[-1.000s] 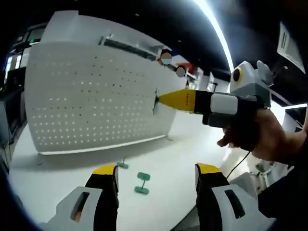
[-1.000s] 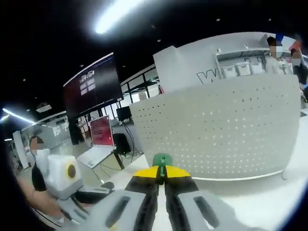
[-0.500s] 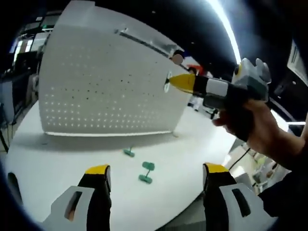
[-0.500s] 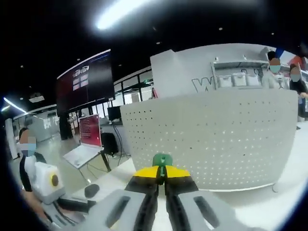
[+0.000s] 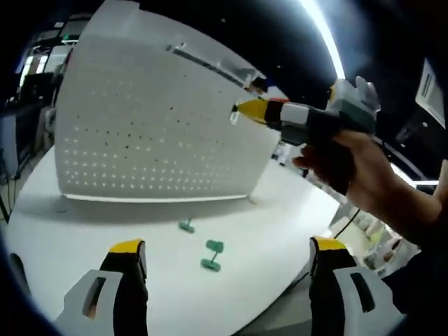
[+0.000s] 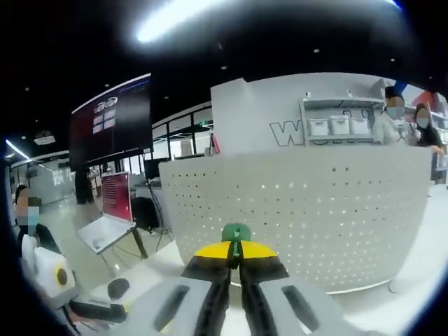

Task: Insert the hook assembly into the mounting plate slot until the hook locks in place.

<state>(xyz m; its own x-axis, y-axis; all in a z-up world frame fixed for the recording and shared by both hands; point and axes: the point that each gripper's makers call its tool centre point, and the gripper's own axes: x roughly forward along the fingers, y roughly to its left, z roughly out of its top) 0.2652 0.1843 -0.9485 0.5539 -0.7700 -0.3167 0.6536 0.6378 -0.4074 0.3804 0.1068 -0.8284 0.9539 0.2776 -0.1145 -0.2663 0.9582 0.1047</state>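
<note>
Holding the green hook assembly (image 6: 236,232) pinched between its closed jaws, my right gripper (image 5: 241,111) now sits just in front of the upper right part of the white perforated mounting plate (image 5: 140,133). Compared with a second ago, its yellow tip has climbed and closed in on the board, and in the right gripper view the holes look larger, so I judge the approach is nearly over but the hook is not yet seated; whether it touches the plate I cannot tell. My left gripper (image 5: 227,255) hangs low with its jaws wide apart and empty, having eased back a little. Two spare green hooks (image 5: 201,246) lie on the white table (image 5: 84,238), near the plate's foot. Next comes lining up with a slot.
</note>
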